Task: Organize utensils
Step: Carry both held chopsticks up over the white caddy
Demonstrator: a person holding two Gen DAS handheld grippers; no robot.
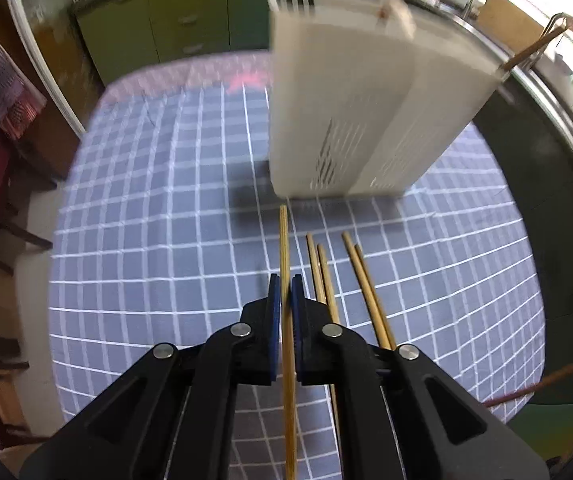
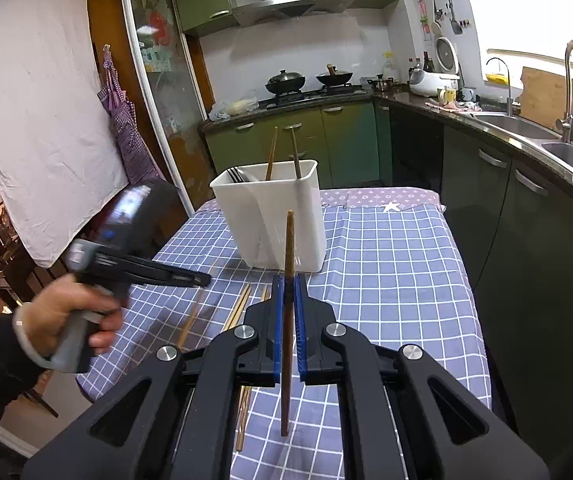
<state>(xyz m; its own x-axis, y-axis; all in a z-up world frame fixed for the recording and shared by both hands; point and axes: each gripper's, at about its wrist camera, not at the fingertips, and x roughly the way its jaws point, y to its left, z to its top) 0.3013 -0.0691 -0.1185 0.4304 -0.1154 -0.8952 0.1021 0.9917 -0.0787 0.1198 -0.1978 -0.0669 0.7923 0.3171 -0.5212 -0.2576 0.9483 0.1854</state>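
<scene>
My left gripper (image 1: 285, 284) is shut on a pale bamboo chopstick (image 1: 284, 240), lifted over the checked cloth just short of the white utensil holder (image 1: 350, 120). Several more pale chopsticks (image 1: 366, 288) lie on the cloth to its right. My right gripper (image 2: 288, 280) is shut on a dark brown chopstick (image 2: 288, 240) that stands nearly upright in front of the holder (image 2: 278, 220). In the holder are forks (image 2: 238, 176) and two chopsticks (image 2: 271, 152). In the right wrist view a hand (image 2: 66, 320) holds the left gripper (image 2: 202, 279) at the left, above the loose chopsticks (image 2: 242, 304).
The table carries a blue checked cloth (image 2: 386, 260). A dark counter with sinks (image 2: 518, 124) and taps runs along the right. Green cabinets and a stove with woks (image 2: 286, 80) are behind the table. A white sheet (image 2: 46, 120) hangs at the left.
</scene>
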